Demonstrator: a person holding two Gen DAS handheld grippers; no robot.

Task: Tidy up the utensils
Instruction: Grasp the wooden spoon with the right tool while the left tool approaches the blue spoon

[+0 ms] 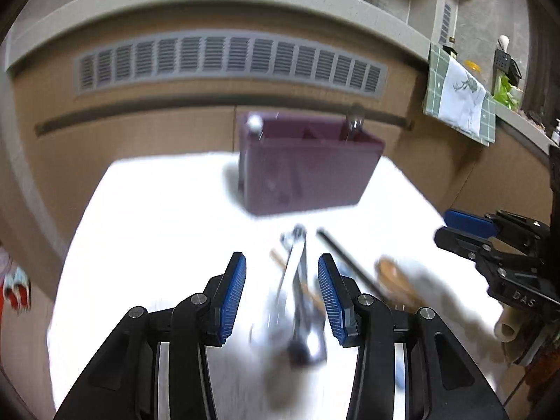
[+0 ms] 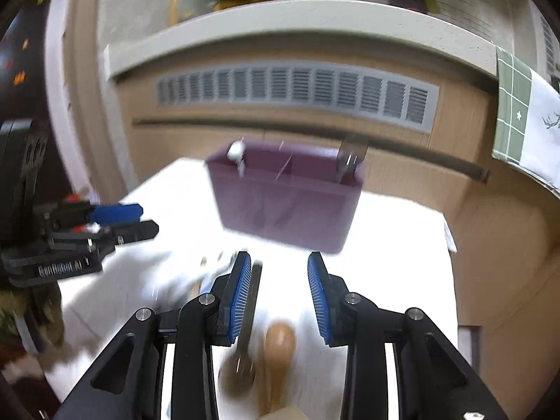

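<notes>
A purple utensil caddy (image 1: 304, 171) stands at the far end of the white table (image 1: 157, 210); it also shows in the right wrist view (image 2: 287, 203). Utensil handles stick up from its corners. My left gripper (image 1: 281, 297) is open above a blurred pile of metal utensils (image 1: 297, 280) and a black chopstick (image 1: 346, 262). A wooden spoon (image 1: 395, 276) lies to the right of them. My right gripper (image 2: 280, 301) is open above the wooden spoon (image 2: 278, 350), empty. Each gripper shows in the other's view, the right one (image 1: 465, 231) and the left one (image 2: 119, 220).
Behind the table runs a brown cabinet front with a grey vent grille (image 1: 231, 59) under a pale counter edge. A green and white cloth (image 1: 458, 98) hangs at the right. The image is motion-blurred.
</notes>
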